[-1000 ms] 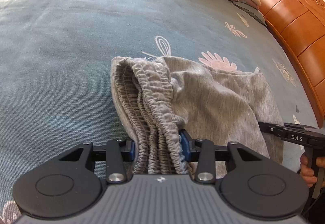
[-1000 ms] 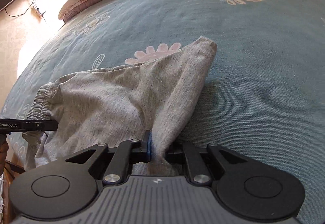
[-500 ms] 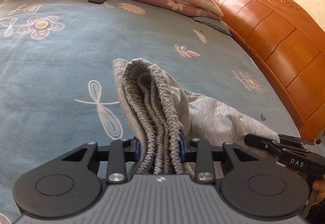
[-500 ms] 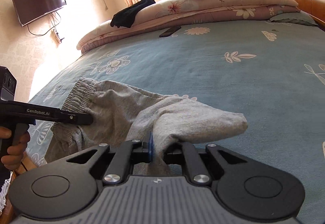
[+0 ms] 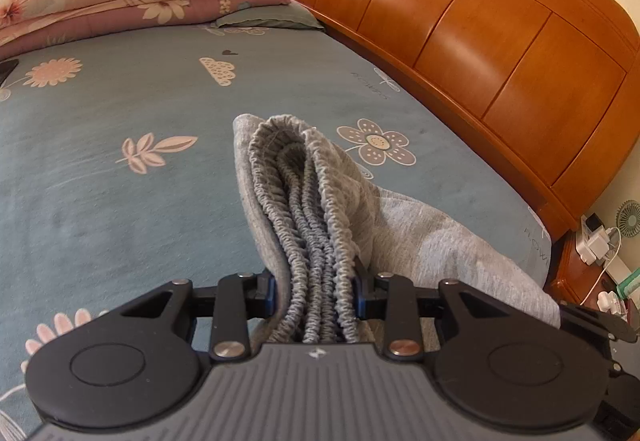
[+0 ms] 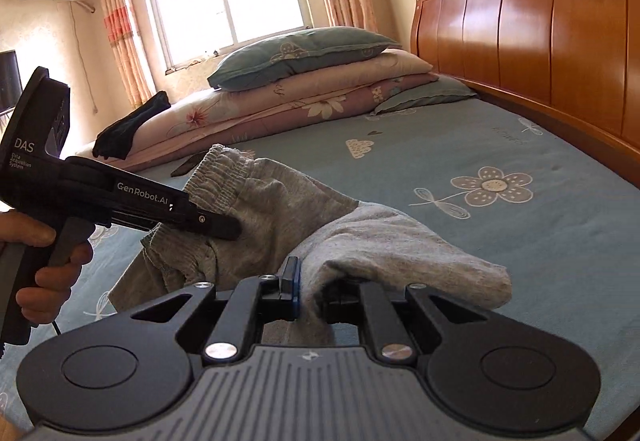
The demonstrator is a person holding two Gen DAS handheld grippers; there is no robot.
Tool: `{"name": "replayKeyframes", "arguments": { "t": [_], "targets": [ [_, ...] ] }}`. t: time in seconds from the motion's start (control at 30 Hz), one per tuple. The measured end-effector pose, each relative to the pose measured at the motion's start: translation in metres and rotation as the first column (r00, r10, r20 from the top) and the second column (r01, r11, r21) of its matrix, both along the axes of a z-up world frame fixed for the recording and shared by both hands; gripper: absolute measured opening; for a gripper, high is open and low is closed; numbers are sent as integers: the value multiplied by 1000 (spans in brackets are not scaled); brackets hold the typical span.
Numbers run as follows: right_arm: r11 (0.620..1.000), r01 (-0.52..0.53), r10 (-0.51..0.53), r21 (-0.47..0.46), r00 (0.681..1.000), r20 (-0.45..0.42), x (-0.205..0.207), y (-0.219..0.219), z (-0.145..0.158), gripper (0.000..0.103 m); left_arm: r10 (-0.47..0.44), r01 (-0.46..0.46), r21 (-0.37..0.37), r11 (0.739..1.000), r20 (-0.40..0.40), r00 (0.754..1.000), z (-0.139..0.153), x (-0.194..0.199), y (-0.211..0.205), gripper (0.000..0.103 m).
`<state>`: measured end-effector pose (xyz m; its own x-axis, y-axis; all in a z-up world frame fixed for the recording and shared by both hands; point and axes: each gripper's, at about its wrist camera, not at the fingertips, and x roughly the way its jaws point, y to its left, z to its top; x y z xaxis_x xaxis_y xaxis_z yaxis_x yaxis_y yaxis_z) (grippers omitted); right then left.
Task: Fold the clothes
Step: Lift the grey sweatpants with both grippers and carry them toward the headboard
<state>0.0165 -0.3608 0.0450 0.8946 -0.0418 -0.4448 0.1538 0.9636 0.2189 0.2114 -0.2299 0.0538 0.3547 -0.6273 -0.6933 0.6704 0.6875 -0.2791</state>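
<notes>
Left tool (image 5: pixel 316 291): clamped on bunched elastic waistband of grey pants (image 5: pixel 416 217) | right tool (image 6: pixel 310 299): pinched on pants' other end | pants: held above blue floral bed (image 5: pixel 100 201), near headboard (image 5: pixel 500 53) | beyond: stacked quilts (image 6: pixel 320 101)

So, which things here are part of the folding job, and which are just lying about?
In the job:
- grey pants, bunched waistband clamped in the left gripper
- right gripper, shut on a fabric fold

Lying about:
- black garment on the stacked quilts
- blue pillow
- dark flat object, unclear what
- chargers on the nightstand
</notes>
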Motion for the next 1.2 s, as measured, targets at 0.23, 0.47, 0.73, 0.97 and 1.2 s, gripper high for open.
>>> {"name": "replayKeyframes", "arguments": {
  "t": [0.23,0.47,0.73,0.97,1.2],
  "targets": [
    [984,177,-176,-35,983,45,8,-43,-7,13,-145,141,98,985,33,989,7,17,-109,31],
    [954,293,-293,-69,956,12,19,-64,-37,13,-275,269,199,942,6,961,-21,20,-193,31],
    [934,354,-356,-58,933,-43,24,-89,-75,14,-302,301,246,921,-33,953,-62,26,-236,31],
    [935,355,-355,-18,933,-59,19,-97,-86,17,-277,275,266,924,-28,960,-74,36,-239,32],
    [932,361,-361,11,932,-38,0,-92,-75,12,-269,261,285,922,-9,963,-67,33,-243,30]
  ]
}}
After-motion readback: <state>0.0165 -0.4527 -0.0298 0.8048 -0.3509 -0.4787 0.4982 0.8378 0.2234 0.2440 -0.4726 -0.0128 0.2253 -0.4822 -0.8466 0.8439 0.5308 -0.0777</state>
